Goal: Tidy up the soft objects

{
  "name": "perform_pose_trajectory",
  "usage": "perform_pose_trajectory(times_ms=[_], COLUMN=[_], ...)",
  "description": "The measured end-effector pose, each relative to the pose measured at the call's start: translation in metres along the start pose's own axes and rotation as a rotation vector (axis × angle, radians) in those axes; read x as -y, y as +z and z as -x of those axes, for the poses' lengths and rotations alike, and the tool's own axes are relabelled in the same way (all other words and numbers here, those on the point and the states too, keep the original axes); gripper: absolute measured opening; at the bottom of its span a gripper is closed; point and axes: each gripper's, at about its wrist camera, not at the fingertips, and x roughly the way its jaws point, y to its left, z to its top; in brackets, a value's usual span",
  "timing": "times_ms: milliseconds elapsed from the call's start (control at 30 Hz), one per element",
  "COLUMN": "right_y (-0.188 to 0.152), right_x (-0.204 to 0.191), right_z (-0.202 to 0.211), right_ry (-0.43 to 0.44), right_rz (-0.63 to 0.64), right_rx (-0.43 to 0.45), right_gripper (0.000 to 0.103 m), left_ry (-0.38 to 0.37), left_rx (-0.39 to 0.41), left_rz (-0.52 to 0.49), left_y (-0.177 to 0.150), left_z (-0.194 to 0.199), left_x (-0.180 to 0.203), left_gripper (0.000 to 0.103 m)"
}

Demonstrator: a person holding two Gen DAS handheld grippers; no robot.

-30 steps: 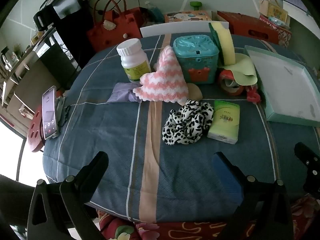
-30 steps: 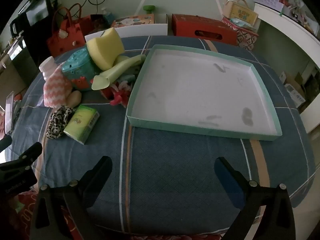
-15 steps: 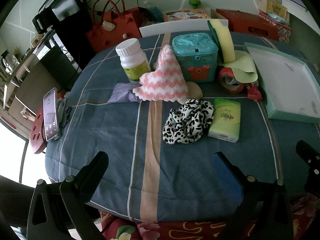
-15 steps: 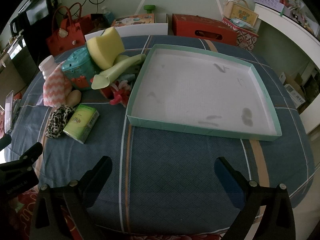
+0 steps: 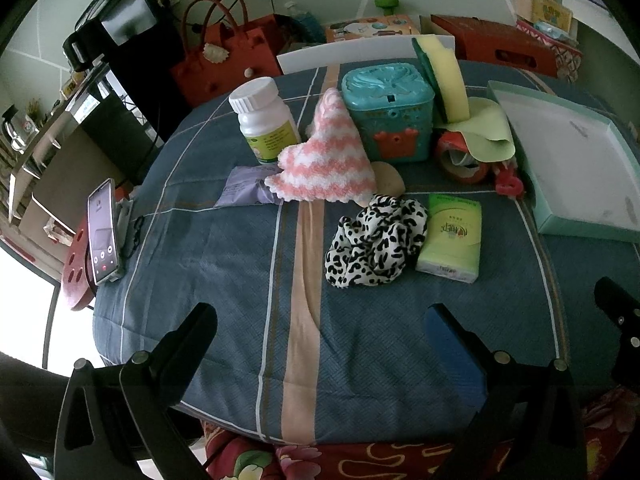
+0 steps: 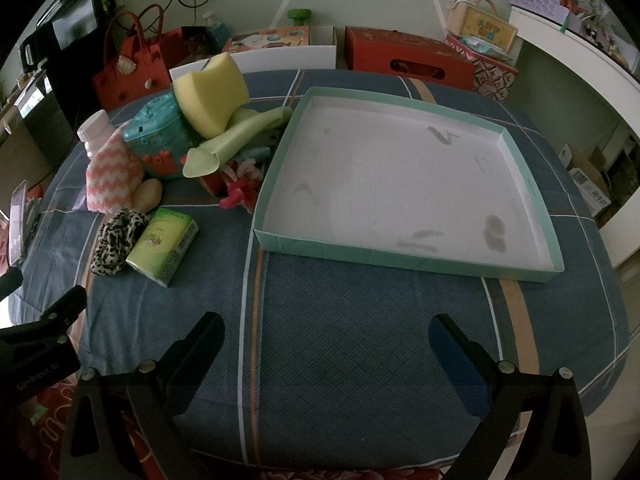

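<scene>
In the left wrist view, the left gripper (image 5: 320, 320) hung over the near edge of the desk (image 5: 224, 248), its jaws spread wide and holding nothing. Ahead of it lay a leopard-print scrunchie (image 5: 374, 240), touching a green tissue pack (image 5: 450, 238) on its right. Behind these, a pink-and-white knitted cloth (image 5: 324, 160) leaned against a teal box (image 5: 388, 116), with a white pill bottle (image 5: 264, 120) just to the left and a purple packet (image 5: 244, 191) partly under the cloth. A yellow sponge (image 5: 448, 78) stood tilted against the box's right side, above a light green cloth (image 5: 486, 136) draped over a roll of tape (image 5: 460, 160). A phone (image 5: 103, 232) stood at the desk's left edge.

In the right wrist view, the right gripper (image 6: 326, 340) hovered over bare tablecloth, its jaws also spread wide and holding nothing. A shallow green-rimmed tray (image 6: 404, 260) sat straight ahead, with only smudges inside. The soft things were all outside it, to its left: the scrunchie (image 6: 116, 240), tissue pack (image 6: 162, 246), knitted cloth (image 6: 110, 178), sponge (image 6: 212, 96) and green cloth (image 6: 232, 142). The left gripper (image 6: 40, 340) showed at the lower left edge.
</scene>
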Motion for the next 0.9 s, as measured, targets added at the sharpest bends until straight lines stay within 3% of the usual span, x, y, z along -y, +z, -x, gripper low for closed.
perform_pose_trajectory(times_ms=[900], right_y=[-0.0002], right_x=[-0.0007], right_z=[-0.0006], right_ry=[0.000], right_rz=[0.001], right_rx=[-0.002], right_gripper=[0.103], left_ry=[0.009], left_rx=[-0.003], left_rz=[-0.010], left_y=[0.0003], left_z=[0.0004], left_x=[0.0011], left_gripper=[0.103])
